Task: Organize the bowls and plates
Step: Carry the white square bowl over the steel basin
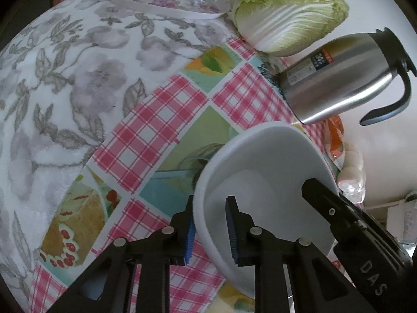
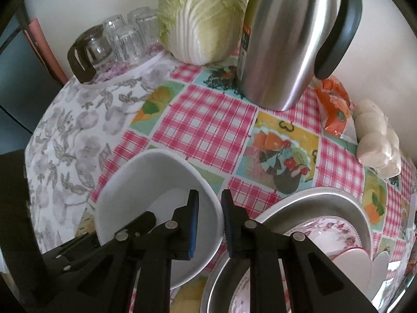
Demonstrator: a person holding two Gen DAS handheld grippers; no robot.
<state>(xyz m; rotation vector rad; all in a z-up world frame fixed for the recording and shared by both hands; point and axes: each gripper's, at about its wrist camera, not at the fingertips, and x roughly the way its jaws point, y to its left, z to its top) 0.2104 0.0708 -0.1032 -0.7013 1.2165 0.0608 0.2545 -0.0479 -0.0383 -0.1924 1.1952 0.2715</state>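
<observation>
A white bowl is held tilted above the checked tablecloth; it also shows in the right wrist view. My left gripper straddles its near left rim, one finger inside and one outside. My right gripper straddles the bowl's right rim the same way, and shows in the left wrist view as a black arm over the far rim. The jaws of both stand close about the rim. A metal basin at lower right holds floral plates and white dishes.
A steel thermos jug, a napa cabbage, upturned glasses and a glass pot on a tray stand at the back. An orange packet and bagged buns lie at right. A floral towel covers the table's left.
</observation>
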